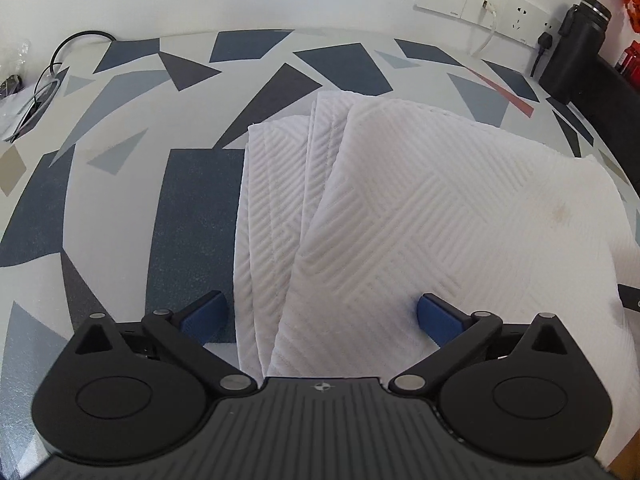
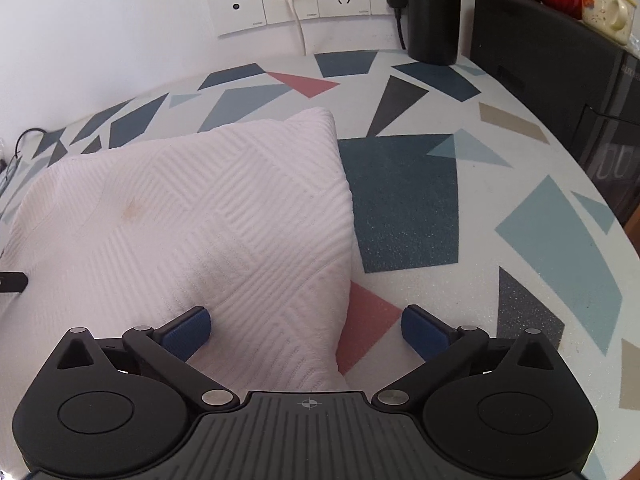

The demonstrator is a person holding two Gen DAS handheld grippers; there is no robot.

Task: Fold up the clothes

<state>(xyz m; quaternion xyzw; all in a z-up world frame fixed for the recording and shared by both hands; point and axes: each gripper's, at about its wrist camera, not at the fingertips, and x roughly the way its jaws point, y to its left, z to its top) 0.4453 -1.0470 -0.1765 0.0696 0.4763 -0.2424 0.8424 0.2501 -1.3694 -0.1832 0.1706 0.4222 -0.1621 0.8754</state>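
Note:
A white textured cloth [image 1: 440, 200] lies folded in layers on the patterned table [image 1: 120, 184]. Its left side shows several stacked edges. My left gripper [image 1: 322, 316] is open, its blue pads [image 1: 206, 316] straddling the cloth's near left edge. In the right wrist view the same cloth [image 2: 192, 216] lies at the left, with a faint brown stain. My right gripper [image 2: 306, 330] is open, its fingers on either side of the cloth's near right corner. Neither gripper holds anything. The other gripper's tip shows at each view's edge.
A wall socket strip [image 2: 296, 0] with plugged cables runs along the back. A black bottle [image 1: 576, 48] and a black appliance [image 2: 560, 92] stand at the right. Cables [image 1: 48, 76] lie at the far left. The table's edge [image 2: 624, 240] curves on the right.

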